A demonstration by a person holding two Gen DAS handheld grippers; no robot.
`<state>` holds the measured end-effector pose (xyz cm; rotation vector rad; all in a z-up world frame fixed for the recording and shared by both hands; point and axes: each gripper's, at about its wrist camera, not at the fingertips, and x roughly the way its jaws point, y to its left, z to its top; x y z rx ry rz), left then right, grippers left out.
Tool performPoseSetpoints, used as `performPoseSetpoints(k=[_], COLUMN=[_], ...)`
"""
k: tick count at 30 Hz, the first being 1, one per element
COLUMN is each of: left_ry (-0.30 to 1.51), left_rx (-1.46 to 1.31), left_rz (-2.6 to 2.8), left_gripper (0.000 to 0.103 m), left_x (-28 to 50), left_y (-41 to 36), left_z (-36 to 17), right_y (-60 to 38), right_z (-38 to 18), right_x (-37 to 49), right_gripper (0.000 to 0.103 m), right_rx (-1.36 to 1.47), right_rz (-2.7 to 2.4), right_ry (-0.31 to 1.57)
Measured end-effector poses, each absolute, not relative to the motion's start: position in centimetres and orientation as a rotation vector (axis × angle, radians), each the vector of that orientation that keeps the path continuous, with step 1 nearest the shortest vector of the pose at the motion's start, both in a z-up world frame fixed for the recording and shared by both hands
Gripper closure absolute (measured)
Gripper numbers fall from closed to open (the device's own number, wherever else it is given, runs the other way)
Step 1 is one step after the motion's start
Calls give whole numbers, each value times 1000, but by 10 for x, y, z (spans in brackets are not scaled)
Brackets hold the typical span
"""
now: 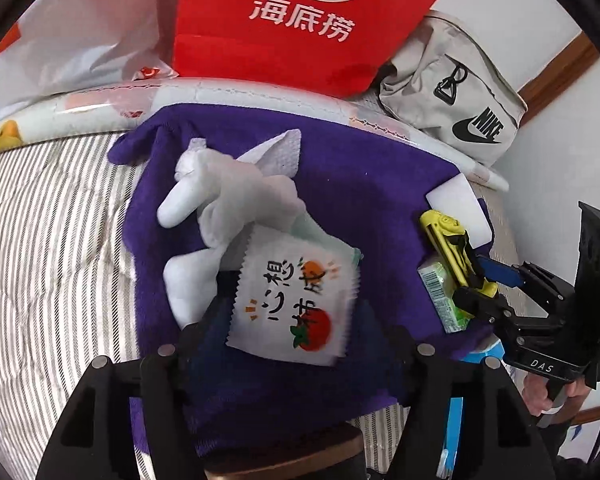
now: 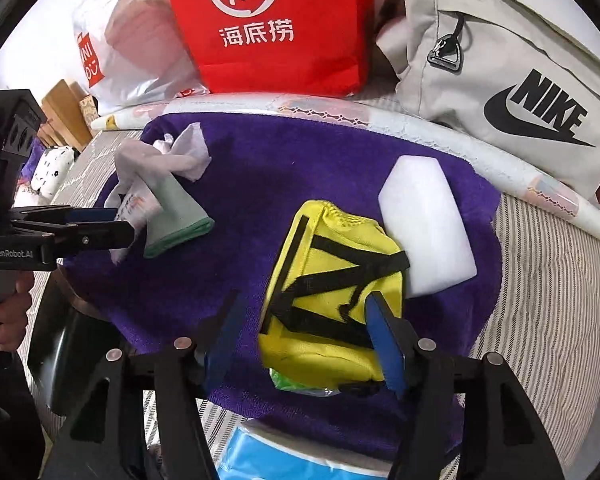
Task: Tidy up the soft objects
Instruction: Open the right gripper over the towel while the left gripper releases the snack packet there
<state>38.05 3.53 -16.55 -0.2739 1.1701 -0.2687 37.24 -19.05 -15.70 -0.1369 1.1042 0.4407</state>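
One purple towel (image 2: 260,184) spread over a striped bed cover (image 1: 40,240). On it: one bundle of white cloth (image 1: 220,200) at the left, one printed tissue packet (image 1: 292,300), one mint-green cloth (image 2: 176,216), one yellow pouch (image 2: 332,292) with black straps, one white foam block (image 2: 424,232), one green tissue pack (image 1: 440,296) partly under the pouch. Behind the towel: one red bag (image 2: 276,24), one white plastic bag (image 2: 120,48), one grey Nike bag (image 2: 520,92).

Left gripper (image 2: 128,224) comes in level from the left, person's hand (image 2: 8,312) on its handle below. Its fingers look shut on the tissue packet; left wrist view shows the packet lifted close to the lens, its lower edge between the jaws.

Right gripper (image 2: 312,344) points forward and down over the near right part of the towel. Jaws apart; right blue finger (image 2: 388,344) touches the pouch's right edge, left finger (image 2: 224,340) stands off over bare towel. Pouch lies just beside the foam block, overlapping its lower left corner.
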Motion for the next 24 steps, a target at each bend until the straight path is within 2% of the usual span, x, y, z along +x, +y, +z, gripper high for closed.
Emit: performPoseSetpoints(k=[7, 19, 24], left_ry=[1155, 954, 972], left_rx=[-231, -169, -191], left_rz=[-234, -175, -221], left_gripper=[37, 37, 38], left_x=[358, 274, 232], left_y=[38, 43, 42], left_z=[-152, -88, -83], right_y=[-194, -216, -219], right_z=[-140, -80, -71], right_x=[358, 281, 240], right_gripper=[41, 41, 41], right_rx=[-103, -7, 5], right_rz=[436, 439, 461], right_ry=[1063, 902, 892])
